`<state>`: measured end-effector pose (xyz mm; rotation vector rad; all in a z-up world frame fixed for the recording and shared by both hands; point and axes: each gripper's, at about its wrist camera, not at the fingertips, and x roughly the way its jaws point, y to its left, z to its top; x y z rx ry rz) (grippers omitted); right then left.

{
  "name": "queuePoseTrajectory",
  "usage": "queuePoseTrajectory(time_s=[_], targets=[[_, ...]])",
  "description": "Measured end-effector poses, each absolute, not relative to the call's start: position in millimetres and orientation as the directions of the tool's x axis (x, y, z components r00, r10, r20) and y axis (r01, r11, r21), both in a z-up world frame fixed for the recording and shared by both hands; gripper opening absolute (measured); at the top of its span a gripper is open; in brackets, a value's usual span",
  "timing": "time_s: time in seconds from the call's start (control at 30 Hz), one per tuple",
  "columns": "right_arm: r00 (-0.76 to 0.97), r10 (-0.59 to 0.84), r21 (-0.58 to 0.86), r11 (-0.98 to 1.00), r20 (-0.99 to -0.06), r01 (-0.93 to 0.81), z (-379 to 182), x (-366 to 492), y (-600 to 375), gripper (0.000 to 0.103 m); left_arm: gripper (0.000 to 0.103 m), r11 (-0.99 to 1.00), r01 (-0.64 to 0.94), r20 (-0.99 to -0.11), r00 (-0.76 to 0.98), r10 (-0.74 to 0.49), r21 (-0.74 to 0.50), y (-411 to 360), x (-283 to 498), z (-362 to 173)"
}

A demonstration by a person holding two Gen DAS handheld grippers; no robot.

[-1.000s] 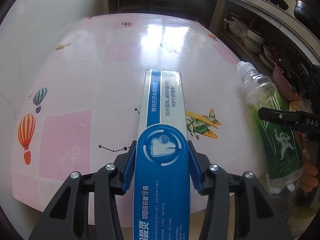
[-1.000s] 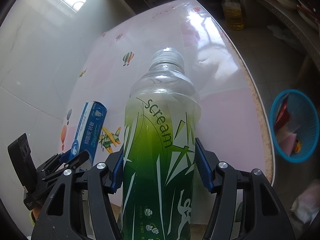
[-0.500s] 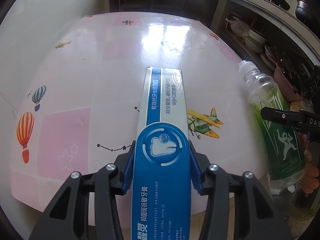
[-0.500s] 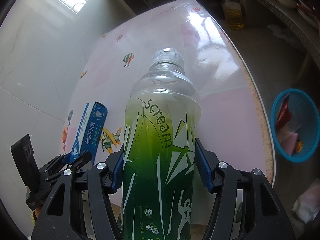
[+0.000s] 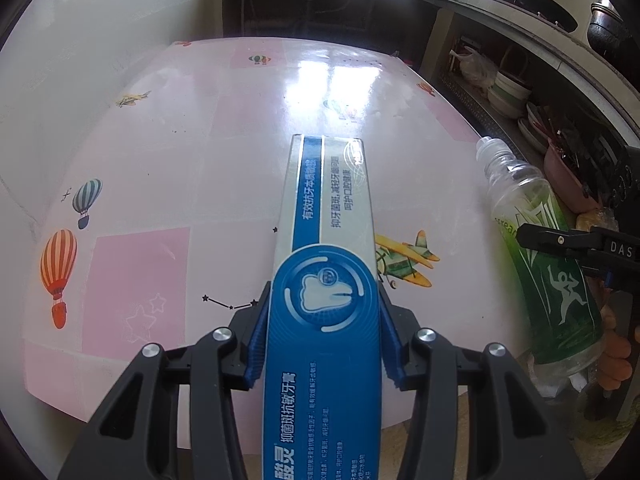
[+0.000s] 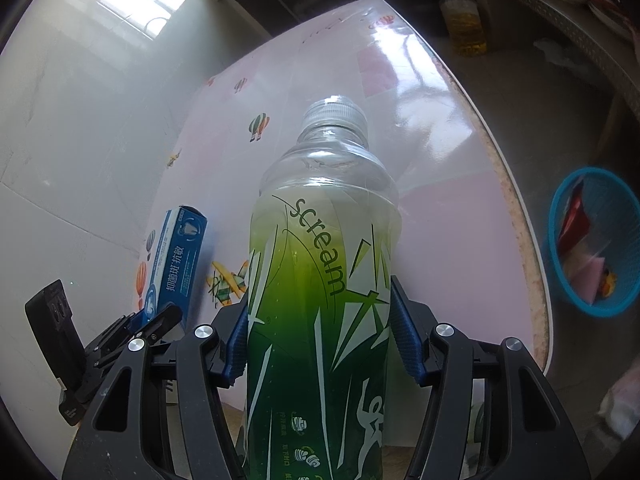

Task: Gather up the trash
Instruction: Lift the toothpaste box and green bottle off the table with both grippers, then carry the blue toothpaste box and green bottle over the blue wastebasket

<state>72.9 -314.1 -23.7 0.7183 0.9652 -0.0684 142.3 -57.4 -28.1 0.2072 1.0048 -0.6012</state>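
My left gripper (image 5: 322,336) is shut on a long blue and white toothpaste box (image 5: 326,240), which sticks out forward over the pink table (image 5: 160,168). The blue pads press its two long sides. My right gripper (image 6: 320,332) is shut on a clear plastic bottle with a green label (image 6: 324,264), cap pointing away. In the left wrist view the bottle (image 5: 548,264) hangs at the right, off the table's edge. The right wrist view shows the toothpaste box (image 6: 176,264) and the left gripper's fingers (image 6: 156,324) at the lower left.
A blue plastic basket (image 6: 596,240) holding wrappers stands on the floor to the right of the table. A bottle of yellow oil (image 6: 462,20) stands on the floor farther back. Shelves with stacked bowls (image 5: 512,92) run along the right side. A white tiled wall borders the table's left.
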Motion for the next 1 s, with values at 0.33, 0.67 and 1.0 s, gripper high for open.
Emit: queuePoseTrajectory(time_s=[0.33, 0.67, 1.0], targets=[[0.595, 0.273, 0.55, 0.757, -0.756, 0.352, -24.3, 69.9, -318.2, 0.057, 0.045, 0.815, 0.566, -0.833, 0.389, -0.393, -0.12, -54.1, 140.0, -26.1], [0.614, 0.288, 0.572, 0.75, -0.735, 0.333, -21.3, 63.4, -324.3, 0.057, 0.045, 0.81, 0.57, -0.82, 0.39, -0.418, -0.142, -53.5, 138.5, -16.6], [0.669, 0.278, 0.604, 0.73, -0.689, 0.318, -5.2, 39.3, -345.0, 0.057, 0.045, 0.765, 0.623, -0.786, 0.388, -0.481, -0.161, -80.6, 121.7, 9.1]])
